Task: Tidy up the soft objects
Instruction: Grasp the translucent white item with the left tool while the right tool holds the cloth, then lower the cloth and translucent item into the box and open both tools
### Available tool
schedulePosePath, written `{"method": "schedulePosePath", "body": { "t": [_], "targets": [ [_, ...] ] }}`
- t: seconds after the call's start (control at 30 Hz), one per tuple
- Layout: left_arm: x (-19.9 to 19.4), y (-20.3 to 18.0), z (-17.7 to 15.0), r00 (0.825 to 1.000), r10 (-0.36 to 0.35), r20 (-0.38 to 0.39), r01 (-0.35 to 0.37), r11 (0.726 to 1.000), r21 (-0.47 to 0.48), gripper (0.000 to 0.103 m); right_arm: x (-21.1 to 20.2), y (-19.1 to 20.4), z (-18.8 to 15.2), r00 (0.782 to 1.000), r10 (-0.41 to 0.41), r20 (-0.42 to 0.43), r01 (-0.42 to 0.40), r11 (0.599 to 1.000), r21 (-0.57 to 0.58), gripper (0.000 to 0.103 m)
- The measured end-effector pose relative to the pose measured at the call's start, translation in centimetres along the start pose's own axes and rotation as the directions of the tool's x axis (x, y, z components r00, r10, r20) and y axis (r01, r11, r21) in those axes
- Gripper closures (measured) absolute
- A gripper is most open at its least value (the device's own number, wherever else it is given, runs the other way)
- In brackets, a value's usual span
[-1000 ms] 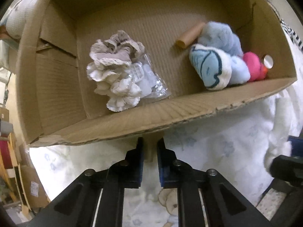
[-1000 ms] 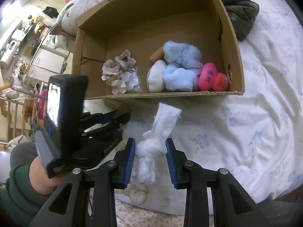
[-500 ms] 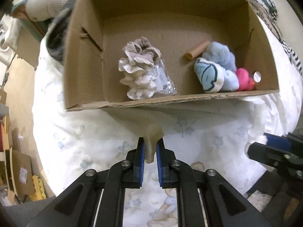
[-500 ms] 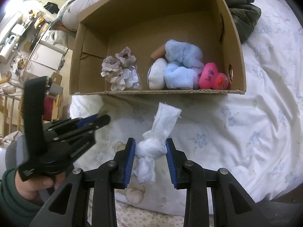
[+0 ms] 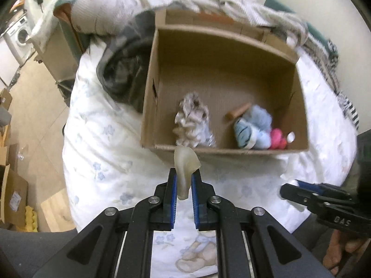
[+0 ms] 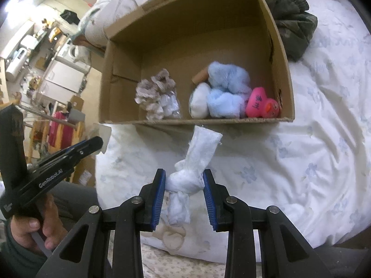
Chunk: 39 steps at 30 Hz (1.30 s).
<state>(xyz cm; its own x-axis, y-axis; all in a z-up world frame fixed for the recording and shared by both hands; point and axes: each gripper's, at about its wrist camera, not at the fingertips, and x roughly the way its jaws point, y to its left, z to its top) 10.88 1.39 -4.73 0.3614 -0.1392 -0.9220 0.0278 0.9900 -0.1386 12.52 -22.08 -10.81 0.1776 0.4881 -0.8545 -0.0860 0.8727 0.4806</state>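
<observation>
An open cardboard box point(image 5: 148, 106) point(image 6: 281, 53) lies on the bed. Inside are a beige ruffled scrunchie bundle point(image 5: 191, 121) point(image 6: 155, 92), a blue plush point(image 5: 255, 125) point(image 6: 226, 92), a pink rubber duck point(image 5: 277, 139) point(image 6: 260, 103) and a cardboard tube point(image 5: 237, 111). My left gripper point(image 5: 184, 181) is shut on a translucent soft piece point(image 5: 185, 164), held in front of the box. It also shows in the right wrist view point(image 6: 92, 147). My right gripper point(image 6: 184, 180) is shut on a knotted white cloth point(image 6: 192, 166), held above the bed before the box.
The bed has a white floral sheet point(image 6: 313, 162). Dark green clothing point(image 6: 292, 23) lies right of the box and a dark garment point(image 5: 123, 74) lies left of it. Pillows and blankets point(image 5: 120, 7) are behind. Floor and boxes point(image 5: 14, 199) are at the left.
My left gripper has pulled back and up from the box's front edge, with the translucent piece now gripped between its jaws. The right gripper has stayed still with the knotted cloth.
</observation>
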Motion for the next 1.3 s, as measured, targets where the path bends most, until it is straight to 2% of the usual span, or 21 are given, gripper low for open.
{"method": "schedulePosePath", "body": {
  "t": [0.27, 0.53, 0.73, 0.83, 0.93, 1.0, 1.07, 1.3],
  "targets": [
    [-2.5, 0.2, 2.8, 0.991, -0.09, 0.099, 0.094, 0.995, -0.04, 0.092, -4.2, 1.0, 1.4, 0.986, 0.098, 0.136, -0.097, 0.995, -0.013, 0.069],
    [-2.3, -0.4, 6.6, 0.99, -0.075, 0.118, 0.079, 0.996, -0.029, 0.092, -6.5, 2.0, 5.0, 0.977, 0.1, 0.19, -0.093, 0.995, -0.046, 0.069],
    [-0.2, -1.3, 8.6, 0.993, -0.042, 0.109, 0.043, 0.999, -0.005, 0.092, -6.0, 2.9, 7.9, 0.976, 0.074, 0.203, -0.056, 0.994, -0.09, 0.069],
    [1.2, -1.7, 8.8, 0.994, -0.037, 0.104, 0.036, 0.999, 0.008, 0.092, -4.8, 2.4, 8.4, 0.971, 0.089, 0.222, -0.07, 0.993, -0.093, 0.069],
    [3.2, -1.8, 8.5, 0.996, -0.053, 0.074, 0.054, 0.999, -0.002, 0.092, -2.6, 1.5, 8.0, 0.977, 0.067, 0.2, -0.057, 0.997, -0.056, 0.069],
    [4.4, -1.4, 8.1, 0.996, -0.067, 0.058, 0.069, 0.997, -0.046, 0.092, -1.4, 1.0, 7.9, 0.981, 0.084, 0.173, -0.084, 0.996, -0.009, 0.069],
    [5.2, -1.6, 8.0, 0.997, -0.062, 0.038, 0.064, 0.996, -0.062, 0.092, -0.6, 1.2, 7.8, 0.985, 0.073, 0.155, -0.071, 0.997, -0.019, 0.069],
    [6.5, -2.9, 7.7, 1.0, -0.011, 0.018, 0.011, 1.0, -0.011, 0.091, 1.2, 0.9, 8.2, 0.99, 0.068, 0.122, -0.068, 0.998, 0.0, 0.069]
  ]
}}
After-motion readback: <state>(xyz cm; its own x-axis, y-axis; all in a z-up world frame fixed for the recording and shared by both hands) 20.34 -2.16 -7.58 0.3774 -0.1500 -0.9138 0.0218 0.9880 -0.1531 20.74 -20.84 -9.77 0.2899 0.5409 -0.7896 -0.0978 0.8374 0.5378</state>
